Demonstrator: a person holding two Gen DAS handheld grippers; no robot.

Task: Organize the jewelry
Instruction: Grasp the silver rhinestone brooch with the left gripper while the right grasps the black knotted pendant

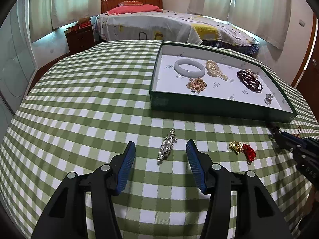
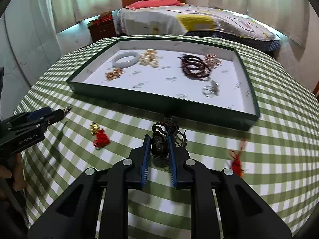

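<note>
Right hand-held gripper (image 2: pixel 158 147) clamped on dark pendant (image 2: pixel 159 146); left hand-held gripper (image 1: pixel 160 149) half-open, empty, straddling rhinestone brooch (image 1: pixel 167 146).

Left gripper (image 1: pixel 160 149) is hovering tilted downward, jaws standing apart w/ nothing pressed between them. Right gripper (image 2: pixel 158 141) is also angling down, its blue pads (image 2: pixel 146 155) pinching a dark pendant (image 2: pixel 159 146) (cord trailing ahead).

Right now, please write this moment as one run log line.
left gripper: open, straddling crystal brooch | right gripper: shut on dark pendant | green tray: six pieces inside | gold charm: on tablecloth
</note>
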